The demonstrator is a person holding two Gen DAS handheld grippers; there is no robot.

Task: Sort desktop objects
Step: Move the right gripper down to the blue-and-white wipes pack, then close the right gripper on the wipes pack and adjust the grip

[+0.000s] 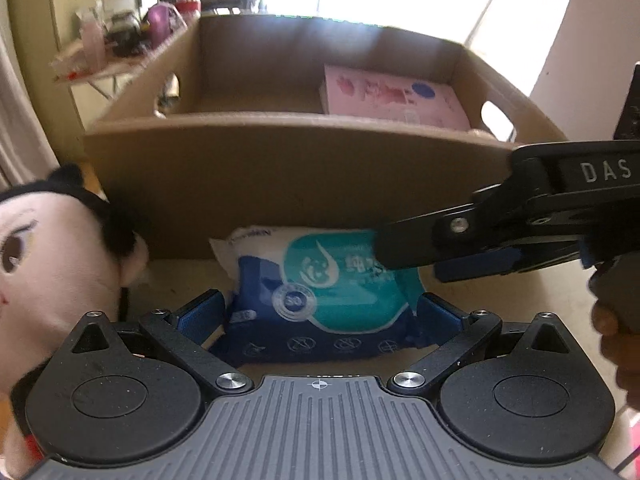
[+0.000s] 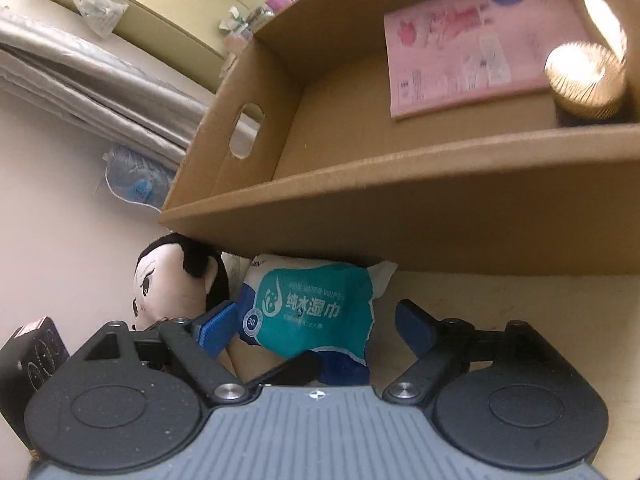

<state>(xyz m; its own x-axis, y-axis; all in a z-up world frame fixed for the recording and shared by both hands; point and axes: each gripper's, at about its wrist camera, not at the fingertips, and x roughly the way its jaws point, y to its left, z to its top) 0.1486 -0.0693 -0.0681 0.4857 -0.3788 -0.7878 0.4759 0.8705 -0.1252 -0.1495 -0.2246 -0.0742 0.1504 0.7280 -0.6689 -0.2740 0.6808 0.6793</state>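
Observation:
A teal and blue wet wipes pack (image 1: pixel 320 288) (image 2: pixel 316 308) lies on the table against the front wall of a cardboard box (image 1: pixel 280 168) (image 2: pixel 400 216). My left gripper (image 1: pixel 320 310) stands wide open, with the pack between its blue pads and close to both. My right gripper (image 2: pixel 316 328) is open around the same pack, with a clear gap at its right pad. In the left wrist view the right gripper (image 1: pixel 412 262) reaches in from the right, turned on its side, its upper finger over the pack's far right corner.
A plush doll (image 1: pixel 52 264) (image 2: pixel 172 284) lies just left of the pack. In the box are a pink flat package (image 1: pixel 396 96) (image 2: pixel 464 48) and a gold-lidded jar (image 2: pixel 584 76). A dark small box (image 2: pixel 40 352) sits at the near left. A hand (image 1: pixel 608 320) holds the right gripper.

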